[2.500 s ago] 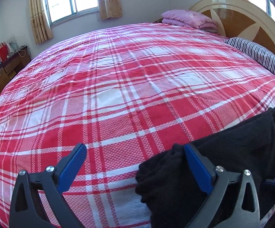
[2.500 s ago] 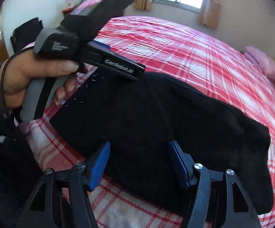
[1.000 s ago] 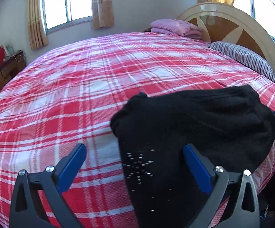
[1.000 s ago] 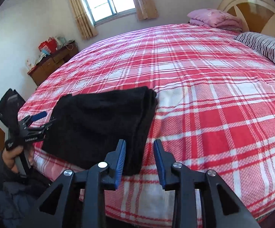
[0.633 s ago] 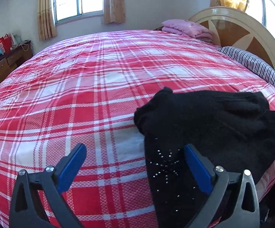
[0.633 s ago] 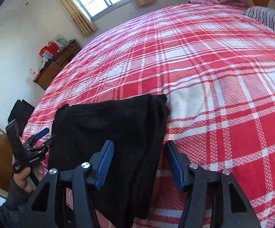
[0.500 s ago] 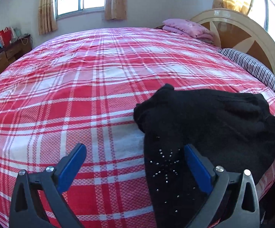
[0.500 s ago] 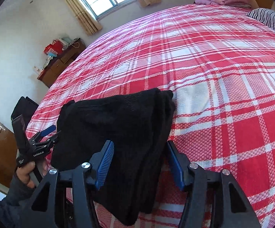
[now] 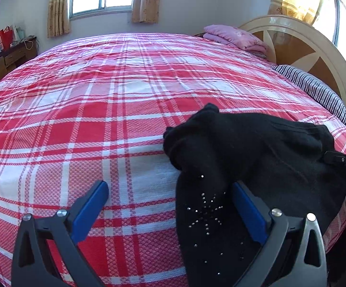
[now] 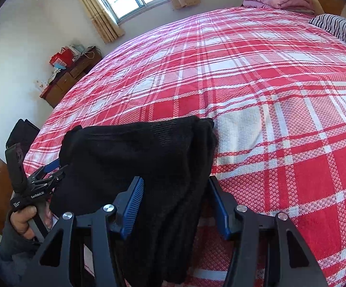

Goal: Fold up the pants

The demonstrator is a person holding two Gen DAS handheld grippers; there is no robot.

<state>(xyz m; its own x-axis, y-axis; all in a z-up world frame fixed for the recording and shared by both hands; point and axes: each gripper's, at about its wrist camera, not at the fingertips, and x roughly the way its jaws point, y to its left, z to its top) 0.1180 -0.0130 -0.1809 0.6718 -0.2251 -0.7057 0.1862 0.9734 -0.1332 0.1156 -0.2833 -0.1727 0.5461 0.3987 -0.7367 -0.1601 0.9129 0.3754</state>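
Right wrist cam: right gripper [image 10: 175, 203] fingers just opening, straddling pants [image 10: 144, 157] w/o pinching; left gripper [image 9: 170, 205] gaping, empty. Should be squaring edges on bed [image 10: 280, 83] before pressing.

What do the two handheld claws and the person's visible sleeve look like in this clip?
Both claws have black skeletal arms with triangular cut-outs, silver round screw heads and blue ribbed pads on the fingers. The left claw also shows from the side in the right wrist view: a dark grey handle with white lettering, hard to read here. The hand gripping it comes out of a dark sleeve. No cables show.
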